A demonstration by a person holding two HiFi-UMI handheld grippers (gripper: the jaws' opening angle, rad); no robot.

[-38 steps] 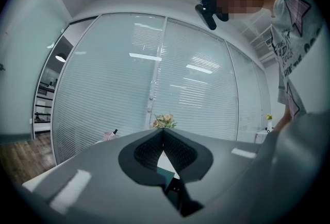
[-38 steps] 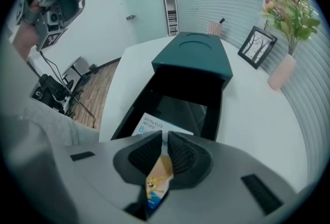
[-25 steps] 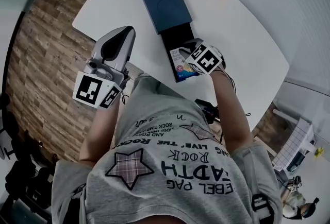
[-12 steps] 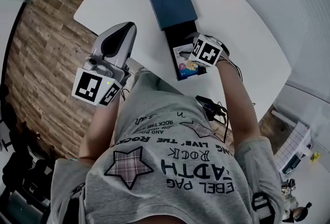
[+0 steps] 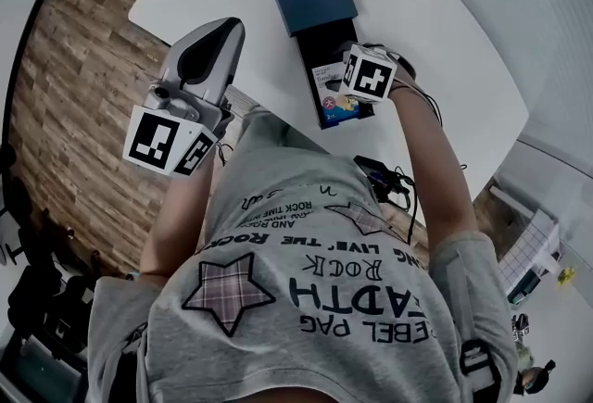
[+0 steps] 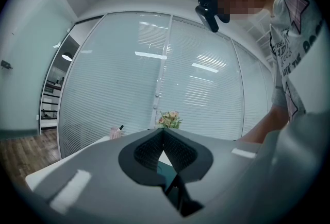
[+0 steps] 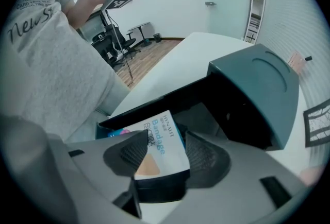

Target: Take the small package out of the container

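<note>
The right gripper (image 7: 167, 152), jaws just opening wide at nine and three, straddles without pressing the small package (image 7: 161, 138), lying twelve-to-six in the container (image 7: 252, 84); the closed, empty left gripper (image 6: 164, 136) hangs well apart.

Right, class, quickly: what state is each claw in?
Left claw: closed, empty.
Right claw: open, has just been opening; small package sits between it, not gripped.

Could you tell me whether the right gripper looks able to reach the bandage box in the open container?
Probably yes: the right gripper is over the bandage box, and its fingers, which have just been opening, straddle it without pressing. The dark sleeve is slid back, leaving the box uncovered.
</note>
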